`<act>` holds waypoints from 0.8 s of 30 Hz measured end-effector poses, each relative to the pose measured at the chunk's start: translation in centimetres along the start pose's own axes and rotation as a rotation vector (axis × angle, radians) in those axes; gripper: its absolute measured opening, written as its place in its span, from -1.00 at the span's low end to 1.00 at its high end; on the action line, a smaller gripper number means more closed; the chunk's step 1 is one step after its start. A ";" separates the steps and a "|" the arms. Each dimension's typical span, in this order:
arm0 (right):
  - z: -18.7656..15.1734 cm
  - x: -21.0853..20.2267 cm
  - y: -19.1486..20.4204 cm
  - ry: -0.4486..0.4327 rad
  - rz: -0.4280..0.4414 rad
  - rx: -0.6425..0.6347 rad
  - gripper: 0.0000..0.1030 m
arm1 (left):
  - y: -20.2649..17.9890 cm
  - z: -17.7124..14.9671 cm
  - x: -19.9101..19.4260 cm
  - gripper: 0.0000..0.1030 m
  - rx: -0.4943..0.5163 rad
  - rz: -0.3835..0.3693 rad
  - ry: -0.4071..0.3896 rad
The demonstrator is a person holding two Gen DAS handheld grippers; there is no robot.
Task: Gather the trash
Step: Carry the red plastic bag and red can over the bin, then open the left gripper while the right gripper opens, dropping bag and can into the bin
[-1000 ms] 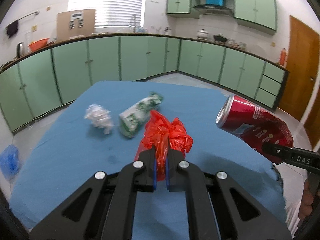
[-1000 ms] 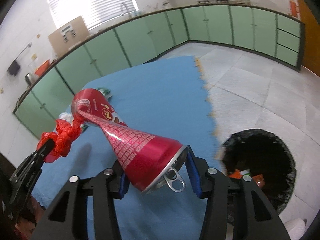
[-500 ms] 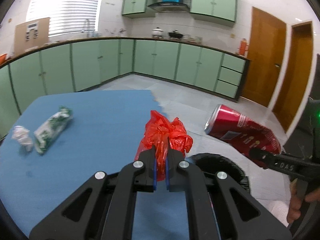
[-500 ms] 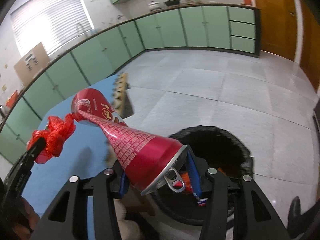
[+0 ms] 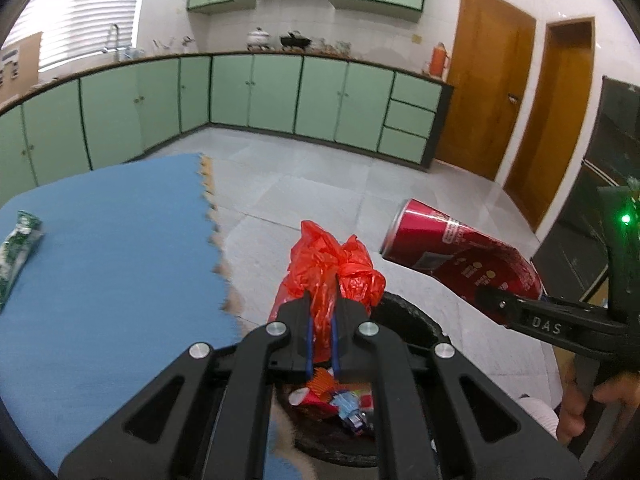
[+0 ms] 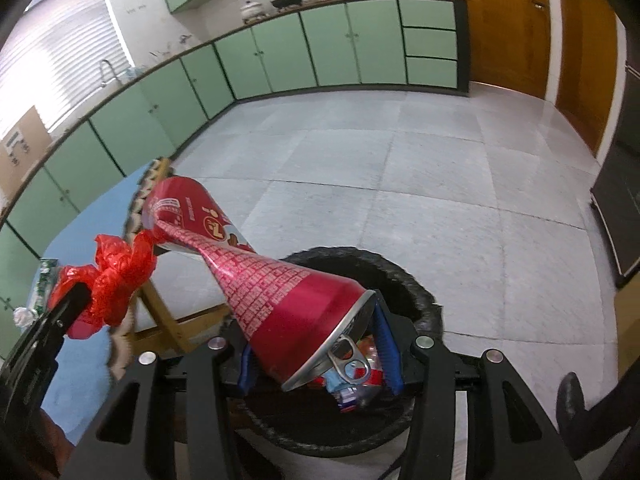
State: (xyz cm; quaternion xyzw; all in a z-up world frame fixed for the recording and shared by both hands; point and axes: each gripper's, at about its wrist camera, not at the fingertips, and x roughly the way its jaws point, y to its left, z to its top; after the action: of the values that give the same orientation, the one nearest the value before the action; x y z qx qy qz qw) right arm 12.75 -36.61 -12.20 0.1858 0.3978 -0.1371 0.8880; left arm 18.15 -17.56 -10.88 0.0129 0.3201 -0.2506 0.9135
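Note:
My left gripper (image 5: 321, 312) is shut on a crumpled red plastic bag (image 5: 332, 264) and holds it over the black trash bin (image 5: 416, 320) on the floor. My right gripper (image 6: 316, 344) is shut on a red soda can (image 6: 256, 272), held slanted above the same bin (image 6: 404, 276). The can (image 5: 460, 248) and right gripper also show at the right of the left wrist view. The red bag (image 6: 112, 280) and left gripper show at the left of the right wrist view. The bin holds several pieces of trash (image 5: 340, 400).
The blue-covered table (image 5: 100, 260) lies to the left, with a green-white wrapper (image 5: 16, 248) on it; a white crumpled paper (image 6: 22, 315) lies near it. Green cabinets (image 5: 280, 96) line the walls. Wooden doors (image 5: 492, 100) stand at the right. Grey tile floor (image 6: 400, 184) surrounds the bin.
Both grippers have swung right from over the table to above the trash bin, carrying the red bag and the can. Both grips are unchanged.

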 end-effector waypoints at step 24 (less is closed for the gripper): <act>0.7 -0.9 2.4 -0.067 -0.013 -0.046 0.76 | 3.8 1.4 -3.7 0.28 -0.046 0.083 -0.076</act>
State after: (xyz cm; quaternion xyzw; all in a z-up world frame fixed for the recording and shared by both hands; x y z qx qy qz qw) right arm 13.54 -34.66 -10.56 0.1580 0.3722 -0.1398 0.9039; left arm 18.27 -12.85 -8.12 -0.0044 0.2902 -0.2053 0.9347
